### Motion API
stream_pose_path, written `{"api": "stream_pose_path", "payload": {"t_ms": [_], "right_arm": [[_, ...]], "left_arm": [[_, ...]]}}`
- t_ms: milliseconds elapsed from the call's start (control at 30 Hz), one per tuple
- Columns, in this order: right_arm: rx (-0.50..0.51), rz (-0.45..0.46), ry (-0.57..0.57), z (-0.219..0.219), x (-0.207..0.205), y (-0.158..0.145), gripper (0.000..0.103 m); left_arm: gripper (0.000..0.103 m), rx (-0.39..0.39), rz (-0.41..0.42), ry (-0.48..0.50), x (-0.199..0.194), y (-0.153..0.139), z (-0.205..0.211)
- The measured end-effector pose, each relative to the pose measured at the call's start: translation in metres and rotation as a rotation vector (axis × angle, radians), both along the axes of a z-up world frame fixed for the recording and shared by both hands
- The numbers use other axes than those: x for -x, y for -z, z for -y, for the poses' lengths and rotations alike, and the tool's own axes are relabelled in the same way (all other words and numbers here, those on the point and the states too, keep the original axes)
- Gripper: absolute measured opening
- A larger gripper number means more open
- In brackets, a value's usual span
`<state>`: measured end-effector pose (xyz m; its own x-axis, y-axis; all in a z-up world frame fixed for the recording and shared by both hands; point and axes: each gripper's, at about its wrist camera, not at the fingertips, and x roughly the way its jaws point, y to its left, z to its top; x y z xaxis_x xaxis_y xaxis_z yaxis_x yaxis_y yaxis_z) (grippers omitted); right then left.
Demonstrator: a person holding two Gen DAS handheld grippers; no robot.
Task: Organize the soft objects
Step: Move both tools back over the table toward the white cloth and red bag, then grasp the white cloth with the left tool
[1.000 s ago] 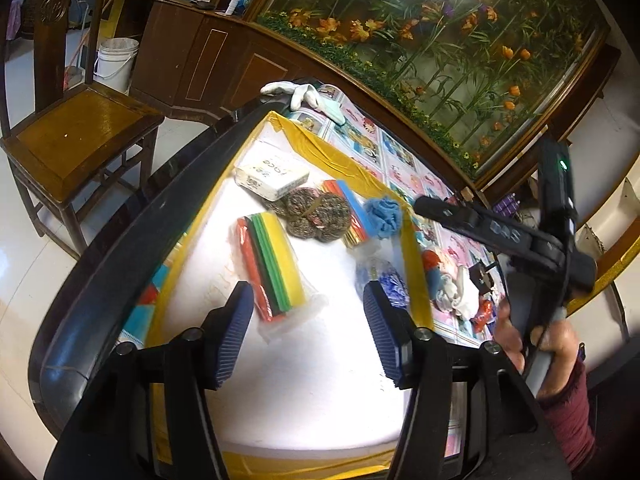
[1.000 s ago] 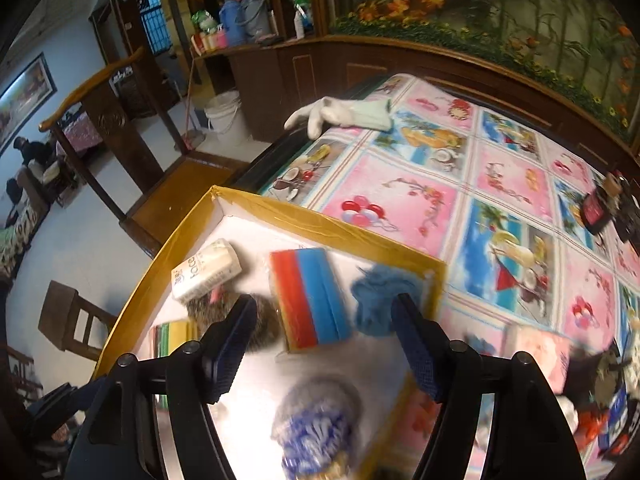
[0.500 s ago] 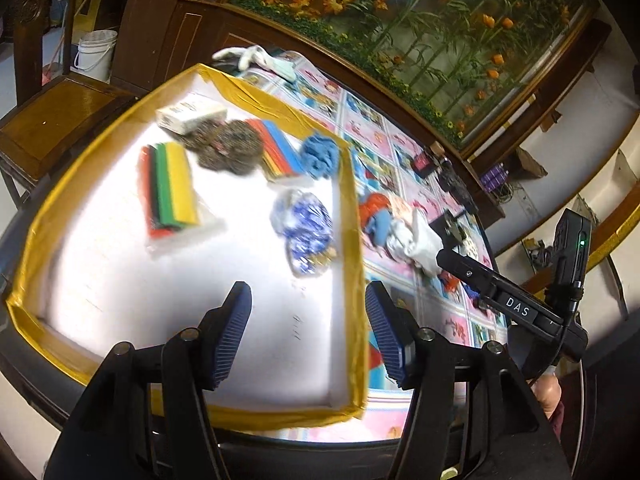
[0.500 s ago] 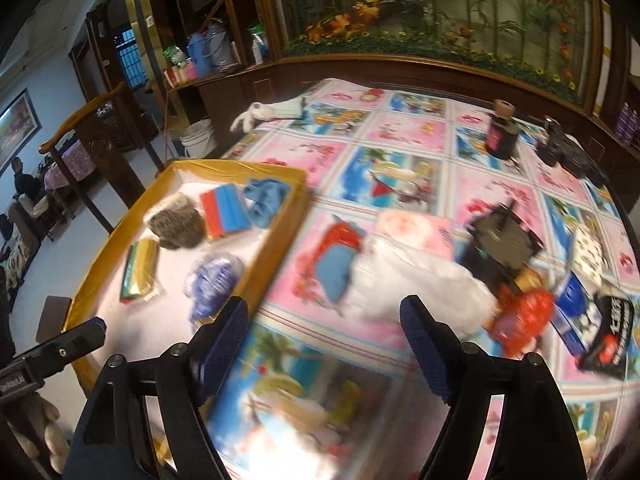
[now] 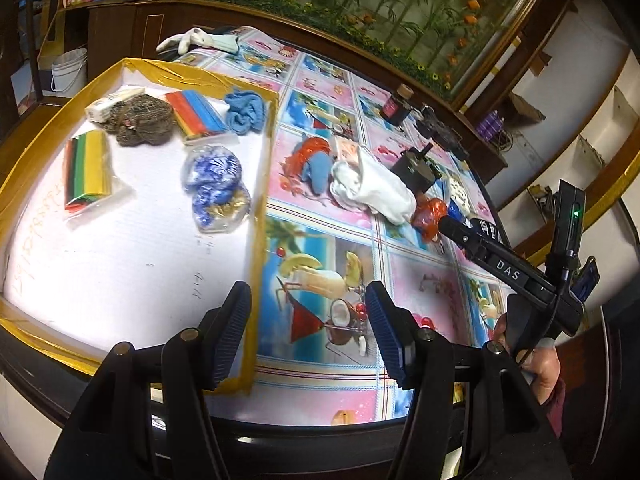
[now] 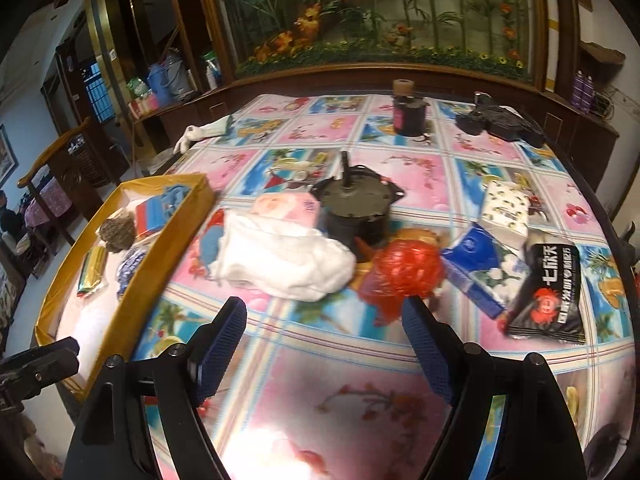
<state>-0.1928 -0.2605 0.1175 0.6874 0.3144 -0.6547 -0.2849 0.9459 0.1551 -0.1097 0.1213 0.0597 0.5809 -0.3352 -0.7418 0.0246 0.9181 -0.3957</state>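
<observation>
A yellow-rimmed white tray (image 5: 262, 200) (image 6: 160, 248) holds a blue cloth (image 5: 245, 111), a blue-patterned bag (image 5: 214, 184), steel scourers (image 5: 140, 120) and two packs of coloured sponges (image 5: 86, 170). On the tablecloth right of it lie a white towel (image 5: 376, 188) (image 6: 280, 260), a red-and-blue soft item (image 5: 312, 164), a red mesh ball (image 6: 404, 268) and a pink pack (image 6: 288, 208). My left gripper (image 5: 308, 328) is open and empty above the tray's near right corner. My right gripper (image 6: 324, 344) is open and empty, just in front of the towel and red ball.
A black motor-like object (image 6: 354, 208) stands behind the towel. Tissue packs (image 6: 504, 212), a blue pack (image 6: 476, 264) and a black snack bag (image 6: 548, 288) lie at the right. A dark jar (image 6: 408, 108) and white gloves (image 5: 200, 40) sit at the far edge.
Both grippers swung right, away from the tray's inside toward the pile on the tablecloth. The right gripper has come closer to the towel and red ball. Both stayed open.
</observation>
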Motion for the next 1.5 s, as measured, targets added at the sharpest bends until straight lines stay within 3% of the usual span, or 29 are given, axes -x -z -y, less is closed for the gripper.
{"api": "stream_pose_path", "payload": {"t_ms": [400,1033,1300,1400,1500], "right_arm": [[-0.021,0.022,0.07,0.036,-0.016,0.023,0.081],[-0.104,-0.022,0.148,0.067,-0.03,0.034,0.082],[-0.159,-0.027,0.225,0.084,-0.029,0.035,0.083],[-0.157,-0.031,0.233,0.083,-0.03,0.036,0.083],[-0.145,-0.029,0.234,0.082,-0.03,0.036,0.083]], "left_arm": [[0.058,-0.056,-0.045,0.045,-0.015,0.01,0.035],[0.058,-0.066,-0.07,0.105,-0.036,0.022,0.062],[0.058,-0.107,0.012,0.109,-0.076,0.004,0.077],[0.058,-0.085,0.048,0.113,-0.101,-0.004,0.085],[0.058,-0.173,0.123,0.152,-0.125,-0.014,0.104]]}}
